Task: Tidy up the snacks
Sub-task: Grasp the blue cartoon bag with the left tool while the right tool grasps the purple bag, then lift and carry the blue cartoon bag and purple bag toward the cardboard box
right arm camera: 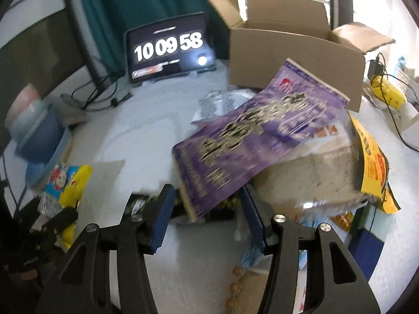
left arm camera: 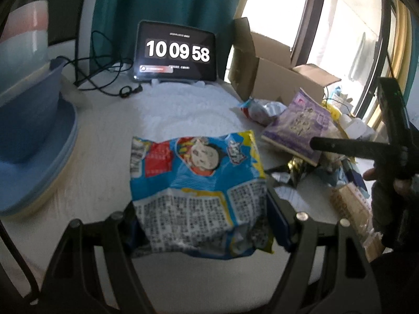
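A blue and yellow snack bag (left arm camera: 196, 178) with a cartoon face hangs above the white table, and my left gripper (left arm camera: 201, 222) is shut on its lower part. The same bag (right arm camera: 65, 180) shows at the lower left of the right wrist view. A purple snack bag (right arm camera: 256, 130) tilts up over a heap of other snacks. Its lower corner sits between the blue pads (right arm camera: 162, 217) of my right gripper (right arm camera: 207, 217), which looks shut on it. In the left wrist view the purple bag (left arm camera: 298, 123) is at the right, with a finger of the right gripper (left arm camera: 335, 147) by its edge.
An open cardboard box (right arm camera: 288, 60) stands at the back right, beside a tablet (left arm camera: 175, 52) showing a clock. Stacked blue basins (left arm camera: 31, 110) fill the left side, with cables (left arm camera: 104, 78) behind them. A clear bag with a yellow label (right arm camera: 314, 178) and a silver packet (left arm camera: 259, 110) lie near the box.
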`<state>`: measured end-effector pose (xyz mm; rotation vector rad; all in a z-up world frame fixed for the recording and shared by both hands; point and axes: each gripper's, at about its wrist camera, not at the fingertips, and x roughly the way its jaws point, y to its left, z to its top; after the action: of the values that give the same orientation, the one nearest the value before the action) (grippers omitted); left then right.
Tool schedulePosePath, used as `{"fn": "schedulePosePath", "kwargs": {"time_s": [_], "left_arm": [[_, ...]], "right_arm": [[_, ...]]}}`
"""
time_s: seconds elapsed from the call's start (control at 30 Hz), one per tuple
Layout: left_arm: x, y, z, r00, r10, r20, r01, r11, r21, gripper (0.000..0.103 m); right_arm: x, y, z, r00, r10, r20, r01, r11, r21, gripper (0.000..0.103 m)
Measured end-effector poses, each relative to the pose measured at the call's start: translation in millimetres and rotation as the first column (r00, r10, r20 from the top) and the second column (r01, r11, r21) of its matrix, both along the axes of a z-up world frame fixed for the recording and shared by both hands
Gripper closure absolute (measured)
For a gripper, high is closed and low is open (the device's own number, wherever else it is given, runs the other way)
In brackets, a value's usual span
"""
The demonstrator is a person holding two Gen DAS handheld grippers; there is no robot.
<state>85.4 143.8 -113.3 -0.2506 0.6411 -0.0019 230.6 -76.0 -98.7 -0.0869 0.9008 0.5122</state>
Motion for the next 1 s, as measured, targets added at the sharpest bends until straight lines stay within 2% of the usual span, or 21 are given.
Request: {"fn": "schedulePosePath", "kwargs": {"time_s": [0.27,0.43,0.47,0.5,0.53,0.6,0.67,0.73,1.0], "left_arm": [[22.6,0.6,15.8,1.0,-0.017,0.024,0.017,1.0,0.011,0.026],[33.7,3.5,20.5,1.0,-0.013,0.028,0.013,1.0,0.004,0.026],[35.3,3.4,21.1,0.999,-0.013,0.029,0.013,1.0,0.004,0.026],[36.0,3.0,22.1,0.999,-0.012,0.031,0.012,1.0,0.005,0.026],[36.4,2.5,22.9,0.999,-0.011,0.032,0.01,1.0,0.006,0.026],[36.4,2.0,23.8,0.999,-0.007,0.034,0.007,1.0,0.007,0.026],[36.9,0.6,25.7,0.999,-0.006,0.036,0.006,1.0,0.01,0.026],[37.5,-1.9,26.7,0.999,-0.006,0.037,0.006,1.0,0.013,0.026],[38.5,-15.5,39.5,0.998,-0.007,0.066,0.004,0.999,0.044,0.026]], "right_arm": [[42.6,-8.4,-1.3,0.995,-0.084,-0.054,0.089,0.992,0.093,0.047],[57.4,2.4,-3.8,0.994,-0.094,-0.049,0.098,0.991,0.087,0.047],[58.6,5.7,-4.7,0.995,-0.095,-0.041,0.098,0.993,0.073,0.05],[59.4,8.7,-5.8,0.995,-0.099,-0.03,0.101,0.993,0.057,0.061],[60.3,11.4,-6.9,0.995,-0.1,-0.025,0.101,0.994,0.041,0.067],[59.8,13.5,-6.8,0.996,-0.092,-0.001,0.092,0.995,0.028,0.078],[56.9,16.0,-5.1,0.997,-0.068,0.024,0.068,0.998,0.015,0.083],[53.7,18.0,-2.2,0.996,-0.06,0.059,0.061,0.998,-0.001,0.096],[35.6,9.7,24.9,0.99,-0.016,0.142,0.011,0.999,0.034,0.1]]}}
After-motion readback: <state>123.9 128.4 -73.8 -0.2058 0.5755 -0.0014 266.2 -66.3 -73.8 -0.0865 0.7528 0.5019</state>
